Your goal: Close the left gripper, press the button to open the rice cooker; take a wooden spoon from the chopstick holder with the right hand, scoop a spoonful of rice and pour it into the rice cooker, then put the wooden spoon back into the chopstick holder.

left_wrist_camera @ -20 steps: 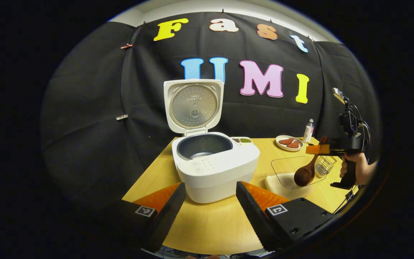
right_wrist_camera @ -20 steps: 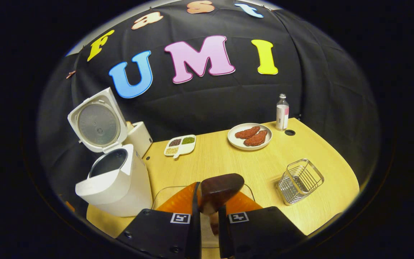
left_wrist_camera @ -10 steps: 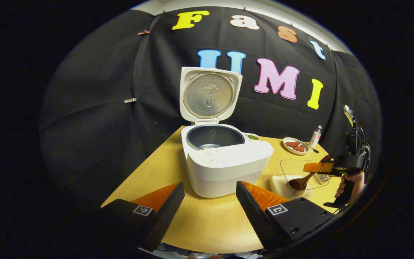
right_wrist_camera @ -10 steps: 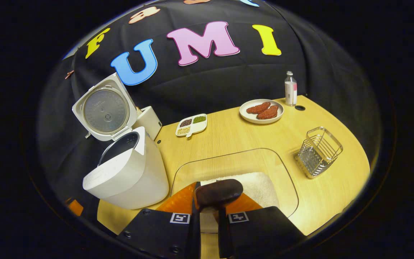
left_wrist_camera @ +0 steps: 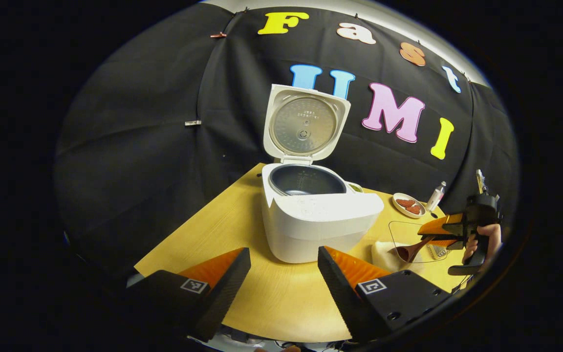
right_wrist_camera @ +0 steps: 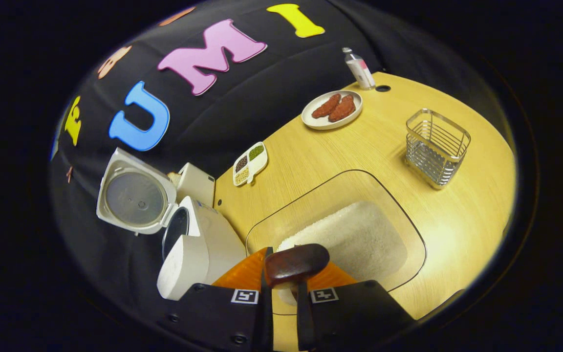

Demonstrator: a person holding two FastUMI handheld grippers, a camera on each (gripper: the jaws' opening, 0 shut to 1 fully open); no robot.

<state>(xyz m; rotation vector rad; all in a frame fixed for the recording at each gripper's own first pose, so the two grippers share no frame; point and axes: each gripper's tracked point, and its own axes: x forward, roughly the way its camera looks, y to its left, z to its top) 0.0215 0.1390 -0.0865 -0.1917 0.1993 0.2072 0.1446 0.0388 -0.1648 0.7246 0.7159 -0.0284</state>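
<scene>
The white rice cooker (left_wrist_camera: 318,217) stands with its lid (left_wrist_camera: 305,124) up and its dark pot showing; in the right gripper view the cooker (right_wrist_camera: 198,252) sits at the left. My left gripper (left_wrist_camera: 284,266) is open in front of it, holding nothing. My right gripper (right_wrist_camera: 281,274) is shut on the wooden spoon (right_wrist_camera: 295,259), whose end sticks up between the fingers. From the left gripper view the spoon (left_wrist_camera: 411,249) dips its bowl into the clear glass dish (left_wrist_camera: 411,234) of white rice (right_wrist_camera: 359,239). The wire chopstick holder (right_wrist_camera: 437,141) stands empty at the right.
A plate of reddish meat pieces (right_wrist_camera: 331,108), a small bottle (right_wrist_camera: 358,68) and a divided dish of beans (right_wrist_camera: 249,164) sit toward the back of the wooden table (right_wrist_camera: 462,215). A white box (right_wrist_camera: 194,182) stands behind the cooker. A hand (left_wrist_camera: 486,239) holds the right gripper.
The right gripper has tilted down and lowered the spoon into the rice dish. The left gripper has drifted left and back, so the cooker sits farther right in its view.
</scene>
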